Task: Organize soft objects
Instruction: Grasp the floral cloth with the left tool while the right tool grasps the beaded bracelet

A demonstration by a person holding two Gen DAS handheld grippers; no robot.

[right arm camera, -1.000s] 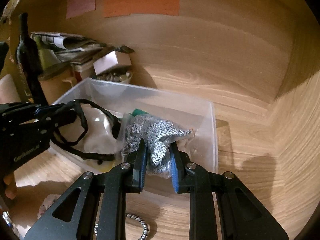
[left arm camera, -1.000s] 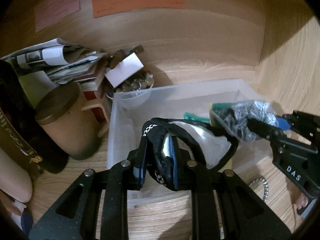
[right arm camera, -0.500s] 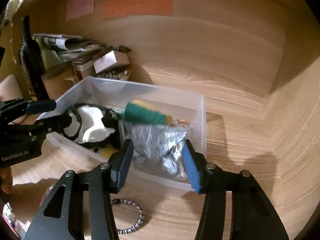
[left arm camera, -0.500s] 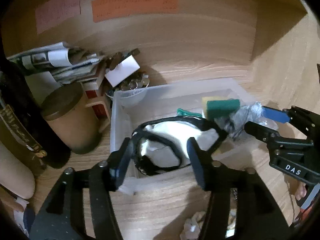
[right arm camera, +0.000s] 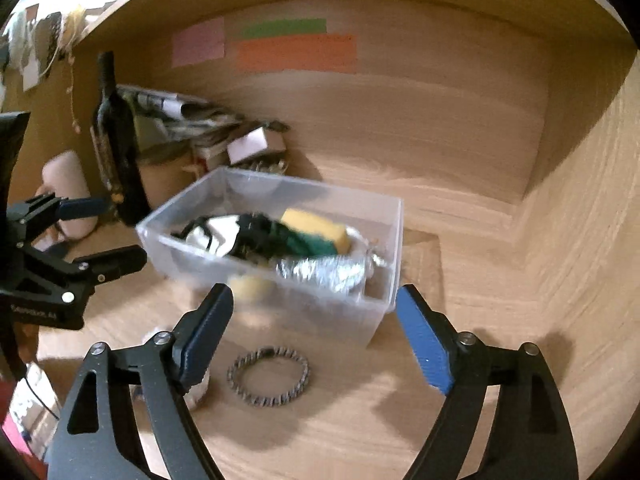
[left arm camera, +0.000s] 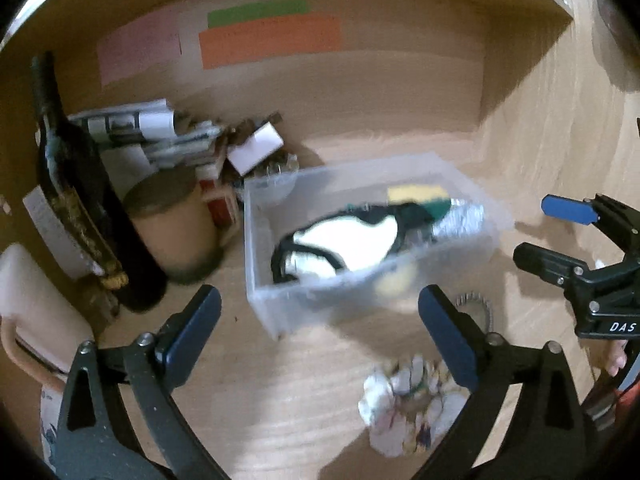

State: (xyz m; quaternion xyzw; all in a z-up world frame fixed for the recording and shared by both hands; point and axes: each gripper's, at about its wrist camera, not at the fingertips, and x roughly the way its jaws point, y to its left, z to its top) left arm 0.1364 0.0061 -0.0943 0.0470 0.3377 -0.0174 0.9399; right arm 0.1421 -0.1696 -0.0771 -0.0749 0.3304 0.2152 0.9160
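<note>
Both grippers hang over the wooden desk (right arm camera: 460, 264) w/ nothing in them. Left gripper (left arm camera: 320, 332) has its fingers spread wide, hovering on the near side of the clear plastic bin (left arm camera: 264, 280); right gripper (right arm camera: 316, 324) is just as wide, also near side of the bin, over toward its right corner. In the left cam the right gripper (left arm camera: 540, 228) shows at far right, blue pad up, jaws apart. Soft stuff sits inside the bin: white cloth w/ black straps (left arm camera: 344, 240) on the left half, yellow/green sponge (right arm camera: 316, 232) further back, silvery crinkled bag (right arm camera: 324, 272) at the right end against the near wall. A 2nd yellowish thing shows blurred thru the near wall, can't tell what. Outside the bin, on the desk near side: a braided ring-shaped band (right arm camera: 268, 376) lying flat between the right gripper's fingers in its cam, and a crumpled white patterned cloth (left arm camera: 408, 400) just left of it, close by the left gripper's right finger. Left of the bin: dark wine bottle (left arm camera: 76, 184) upright, brown lidded jar (left arm camera: 176, 224) beside it, stack of newspapers (left arm camera: 152, 132) behind. Pink, green, orange paper strips (right arm camera: 296, 50) on the back wall.
</note>
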